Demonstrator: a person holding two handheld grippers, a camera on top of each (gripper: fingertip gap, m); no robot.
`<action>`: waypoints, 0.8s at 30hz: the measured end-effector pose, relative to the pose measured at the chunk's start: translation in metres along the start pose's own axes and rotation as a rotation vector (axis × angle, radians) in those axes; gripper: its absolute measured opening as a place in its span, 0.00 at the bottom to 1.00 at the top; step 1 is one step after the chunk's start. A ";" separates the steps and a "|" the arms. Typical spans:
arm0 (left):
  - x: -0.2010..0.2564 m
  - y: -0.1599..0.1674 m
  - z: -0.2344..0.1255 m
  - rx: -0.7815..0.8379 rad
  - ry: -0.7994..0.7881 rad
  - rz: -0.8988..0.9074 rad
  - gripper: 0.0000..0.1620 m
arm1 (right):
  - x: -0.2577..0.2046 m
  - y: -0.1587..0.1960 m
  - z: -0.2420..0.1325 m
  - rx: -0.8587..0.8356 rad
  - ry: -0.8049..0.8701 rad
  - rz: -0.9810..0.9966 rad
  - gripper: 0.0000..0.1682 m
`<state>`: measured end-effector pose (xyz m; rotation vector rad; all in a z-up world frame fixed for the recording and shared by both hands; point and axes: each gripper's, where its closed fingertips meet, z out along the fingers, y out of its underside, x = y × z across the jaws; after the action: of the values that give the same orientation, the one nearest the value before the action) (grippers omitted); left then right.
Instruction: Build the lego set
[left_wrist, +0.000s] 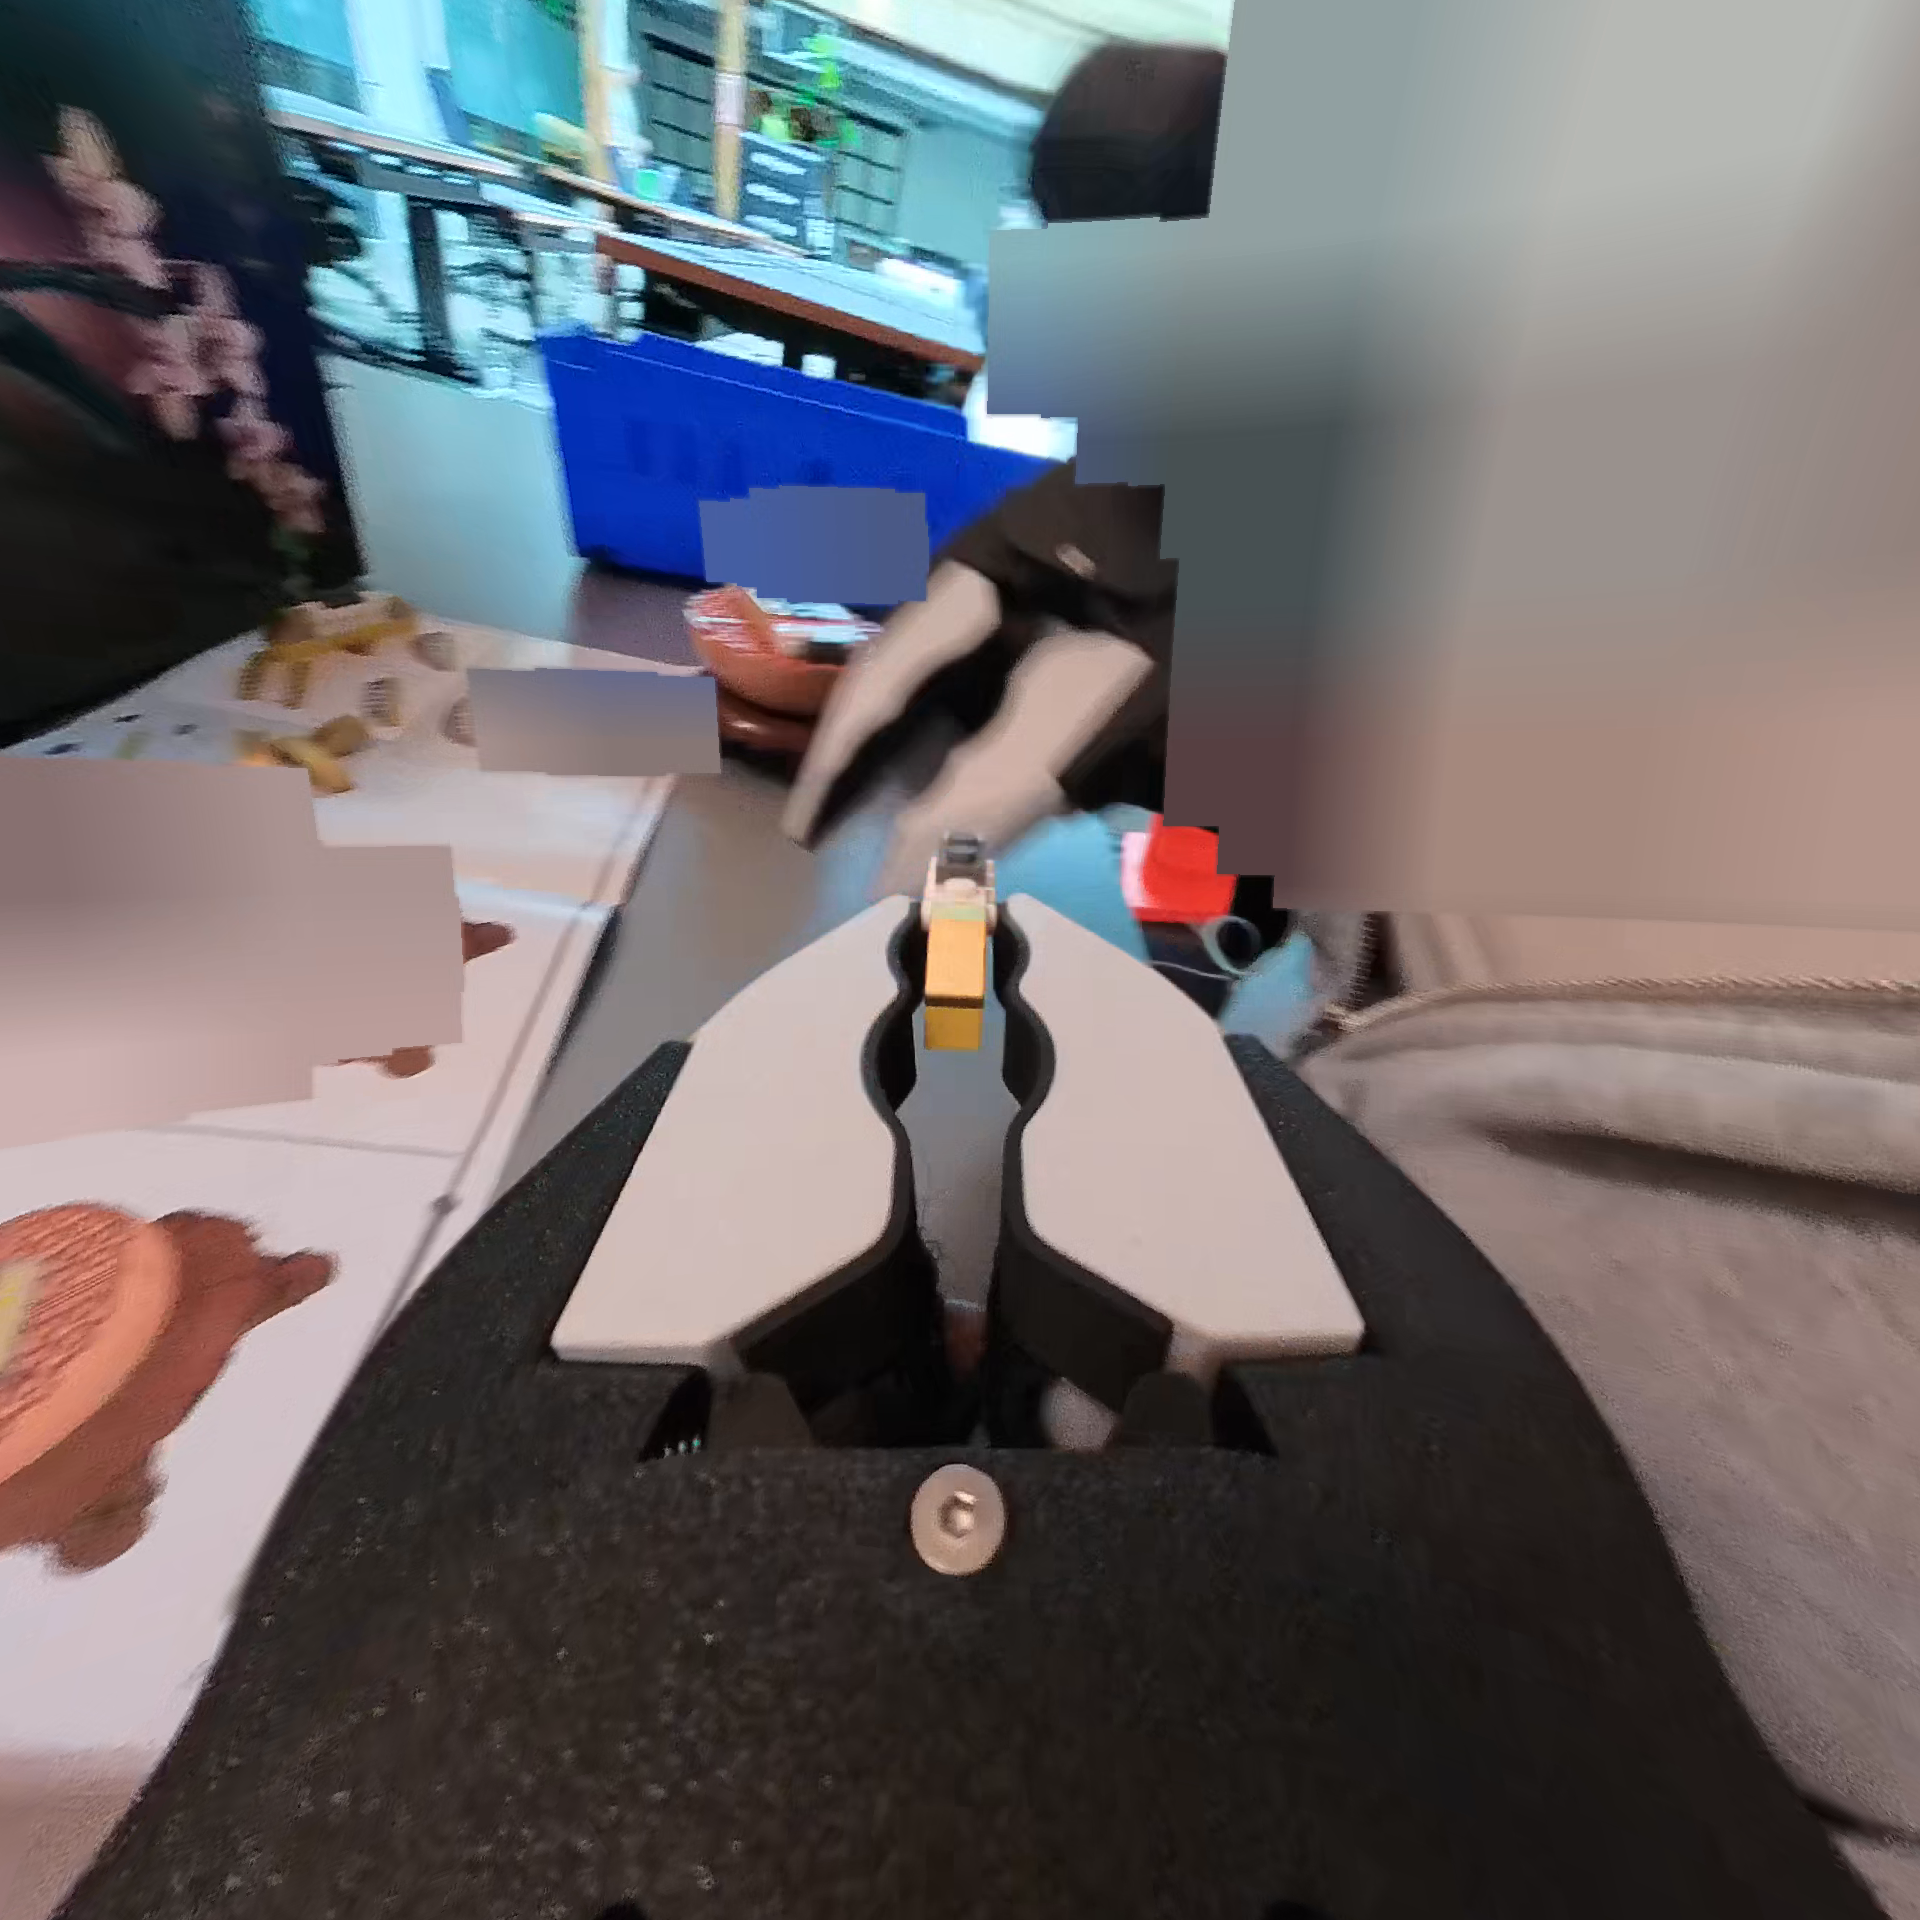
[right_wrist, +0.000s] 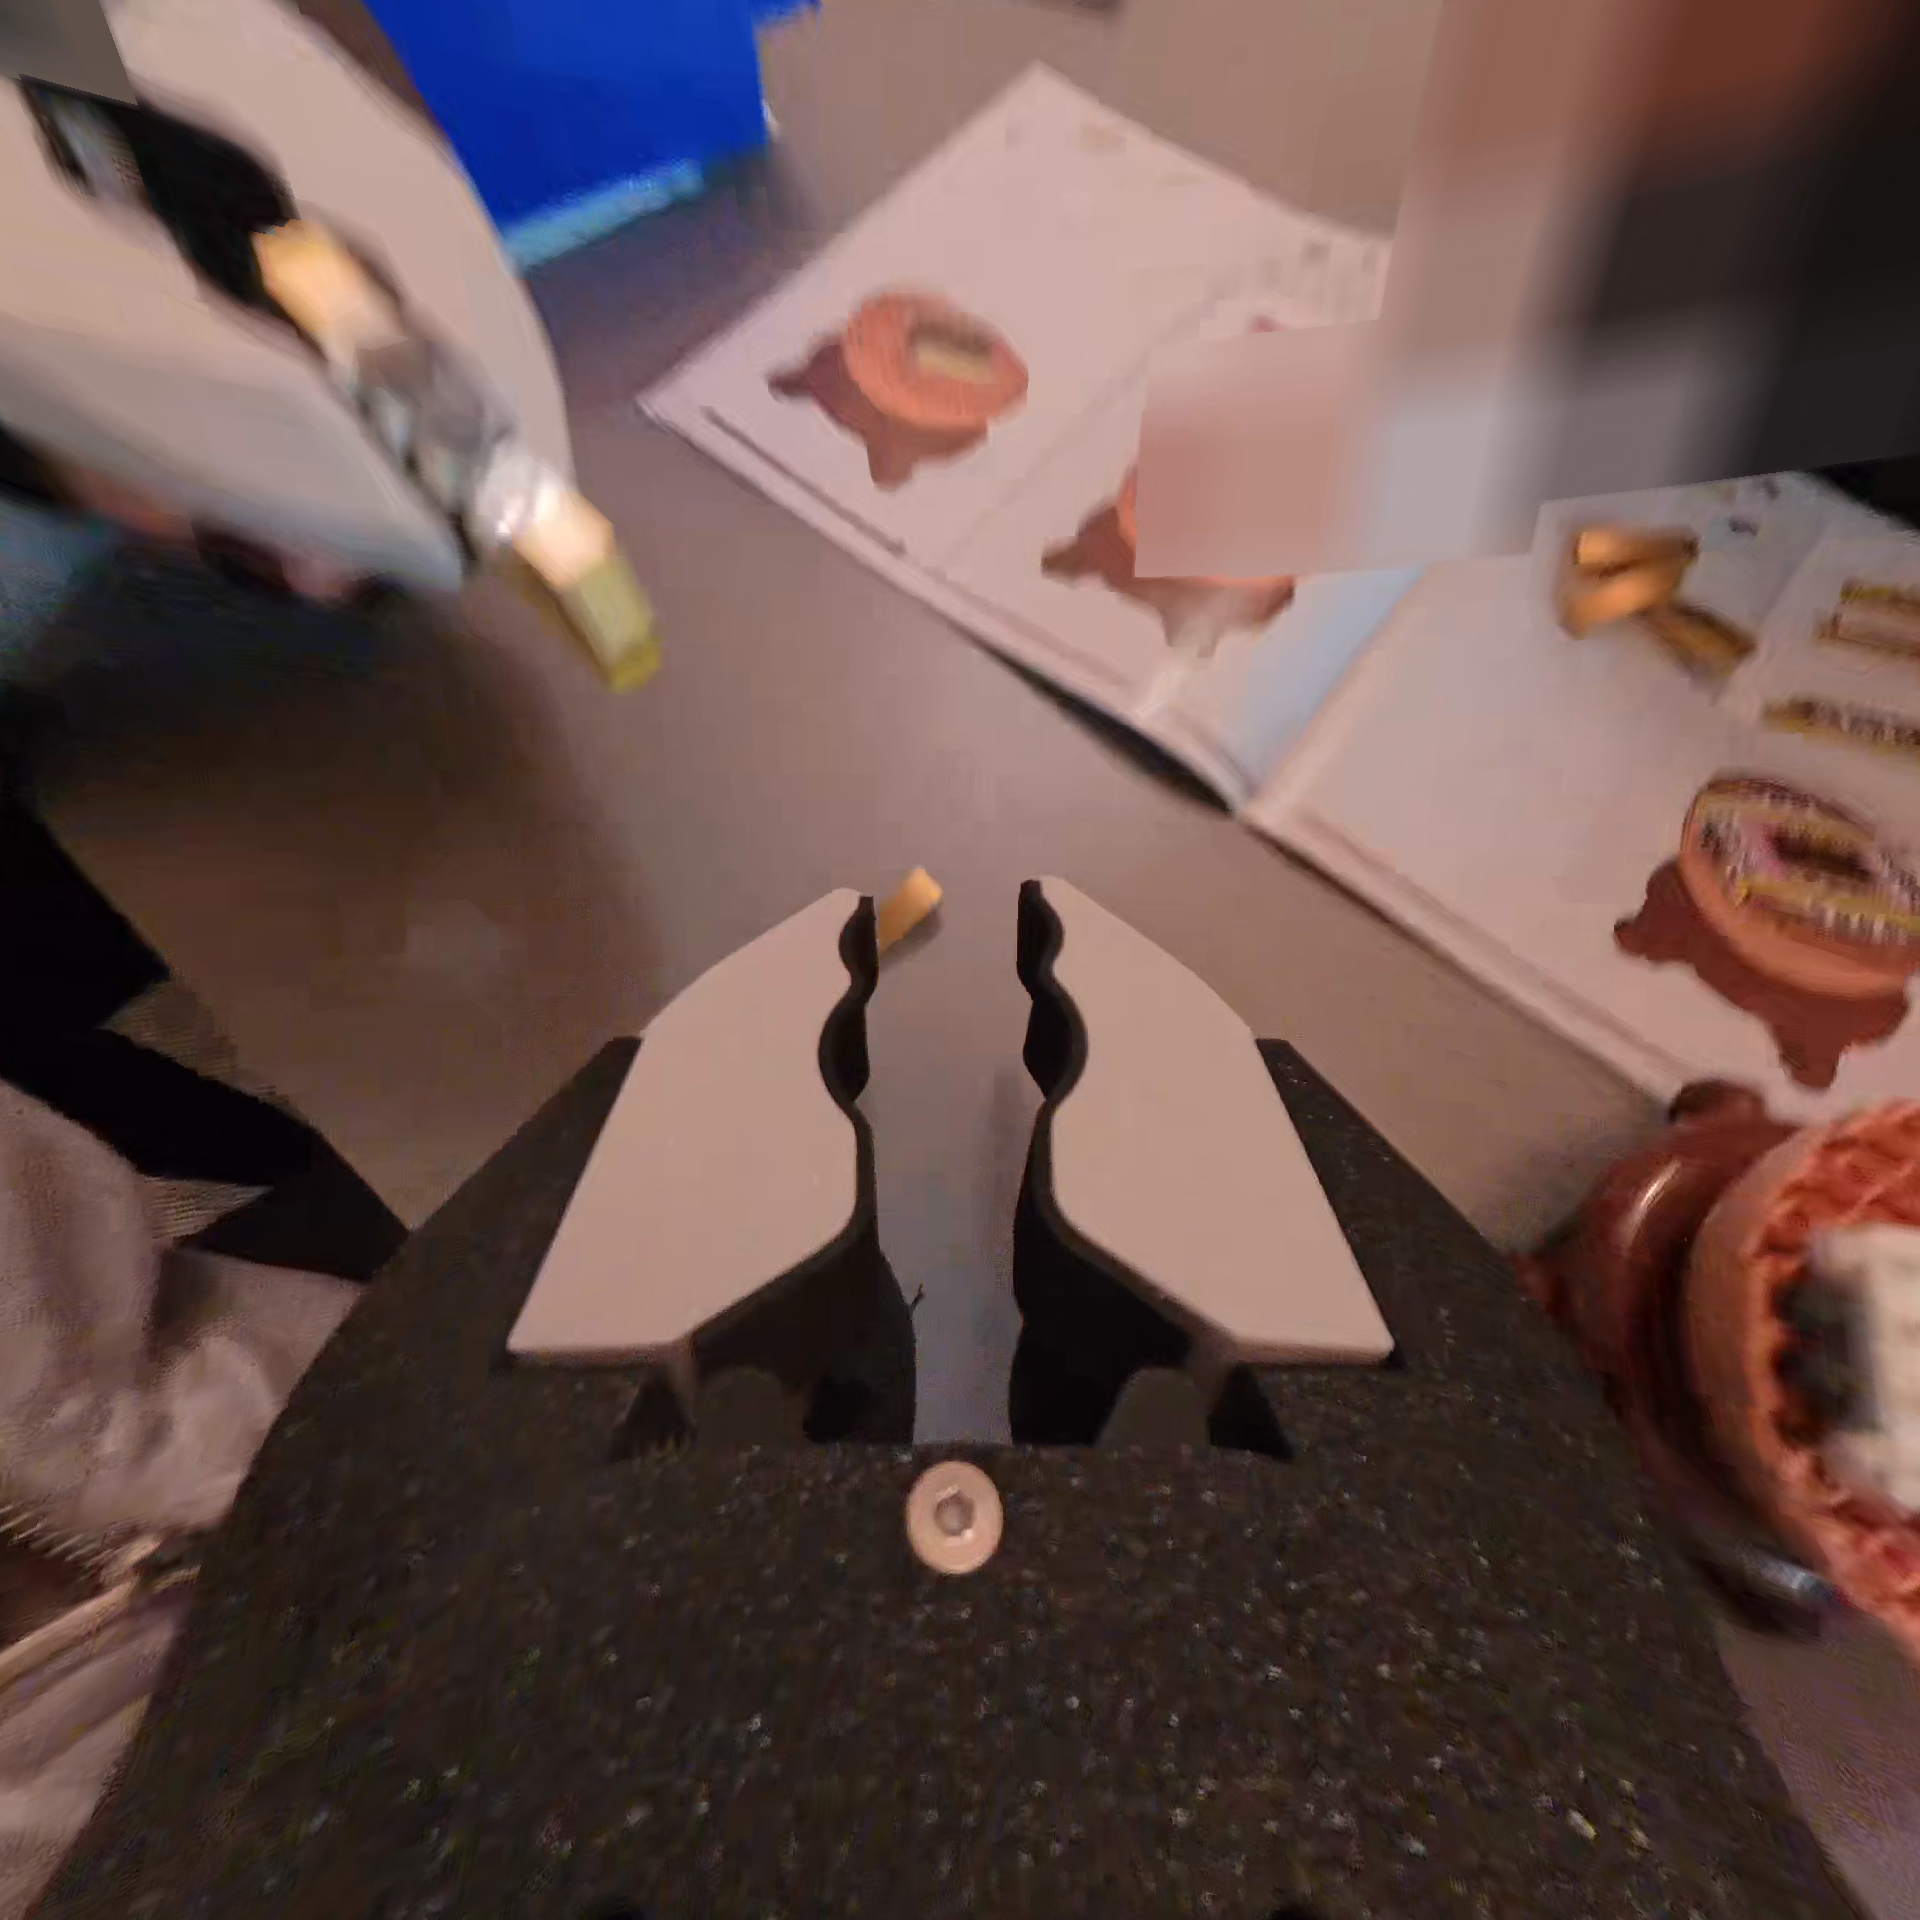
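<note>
Lego piece, yellow, is pinched at mid-frame by the left gripper; the right gripper gapes empty over bare table, with the booklet at upper right.

You've got a dark grey-brown tabletop here. An open instruction booklet lies flat on it, pages showing donut-shaped builds. The half-built brown and pink lego donut sits on the tabletop just beside the booklet's near edge. A small tan lego piece lies loose on the bare surface. Farther back, a blue bin stands on it.
</note>
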<state>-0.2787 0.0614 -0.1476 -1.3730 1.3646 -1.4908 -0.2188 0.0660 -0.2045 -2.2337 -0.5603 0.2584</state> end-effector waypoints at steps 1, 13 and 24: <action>-0.009 0.000 -0.001 0.000 -0.047 0.002 0.07 | -0.002 0.010 0.005 -0.031 0.040 -0.012 0.15; -0.028 -0.003 0.000 0.034 -0.123 -0.044 0.07 | -0.008 0.017 0.020 -0.067 -0.046 -0.081 0.04; -0.004 -0.036 0.045 0.247 0.111 -0.268 0.07 | -0.001 -0.080 -0.078 0.049 -0.725 -0.181 0.04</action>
<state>-0.2284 0.0623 -0.1185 -1.3694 1.0470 -1.8679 -0.2165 0.0599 -0.0927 -1.9844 -1.1114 0.9907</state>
